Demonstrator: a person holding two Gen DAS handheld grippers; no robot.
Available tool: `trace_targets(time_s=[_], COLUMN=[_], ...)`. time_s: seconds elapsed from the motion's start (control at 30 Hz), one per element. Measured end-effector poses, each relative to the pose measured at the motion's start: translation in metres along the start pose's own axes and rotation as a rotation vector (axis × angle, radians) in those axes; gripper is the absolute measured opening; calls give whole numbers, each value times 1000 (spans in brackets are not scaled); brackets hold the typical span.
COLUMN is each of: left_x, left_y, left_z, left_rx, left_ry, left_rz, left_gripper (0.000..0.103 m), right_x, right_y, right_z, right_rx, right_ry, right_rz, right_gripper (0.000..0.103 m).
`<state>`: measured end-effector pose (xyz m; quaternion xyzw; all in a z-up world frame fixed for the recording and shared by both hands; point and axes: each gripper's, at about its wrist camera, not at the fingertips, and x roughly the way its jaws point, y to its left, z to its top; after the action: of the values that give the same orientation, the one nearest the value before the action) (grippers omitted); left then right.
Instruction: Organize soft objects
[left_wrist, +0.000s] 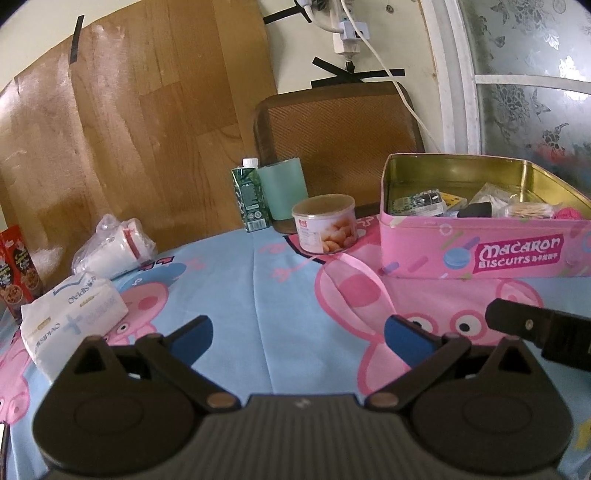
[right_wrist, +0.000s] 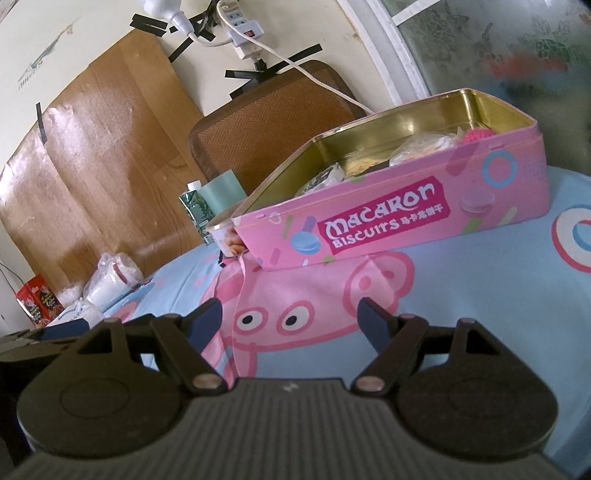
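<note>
A pink "Macaron Biscuits" tin (left_wrist: 517, 254) (right_wrist: 388, 221) stands open on the cartoon-pig tablecloth, holding small packets, a pink woolly ball (right_wrist: 478, 134) and other bits. A white tissue pack (left_wrist: 70, 314) (right_wrist: 79, 312) lies at the left, with a clear bag of white rolls (left_wrist: 114, 243) (right_wrist: 114, 277) behind it. My left gripper (left_wrist: 297, 336) is open over the cloth with nothing between its fingers. My right gripper (right_wrist: 291, 314) is open too, in front of the tin, empty. Its black body (left_wrist: 543, 332) shows at the right of the left wrist view.
A round lidded snack tub (left_wrist: 325, 223), a green drink carton (left_wrist: 249, 199) and a pale green cup (left_wrist: 284, 188) stand at the back. Red snack boxes (left_wrist: 16, 273) sit at the far left. A woven chair back (left_wrist: 336, 140) and a wooden board stand behind the table.
</note>
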<state>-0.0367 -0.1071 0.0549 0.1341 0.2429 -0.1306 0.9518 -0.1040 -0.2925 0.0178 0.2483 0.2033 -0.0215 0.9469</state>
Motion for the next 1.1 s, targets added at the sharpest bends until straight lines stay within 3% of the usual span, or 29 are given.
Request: trace_targets(time_s=[1.1], left_x=[-6], left_y=[-2], left_z=[-2], left_rx=[2], left_ry=[-7], left_rz=[-4], left_gripper=[103], right_x=[-3], right_y=[-1], right_z=[1], right_rx=[-6], right_ry=[-2], right_rz=[9], right_gripper=[83])
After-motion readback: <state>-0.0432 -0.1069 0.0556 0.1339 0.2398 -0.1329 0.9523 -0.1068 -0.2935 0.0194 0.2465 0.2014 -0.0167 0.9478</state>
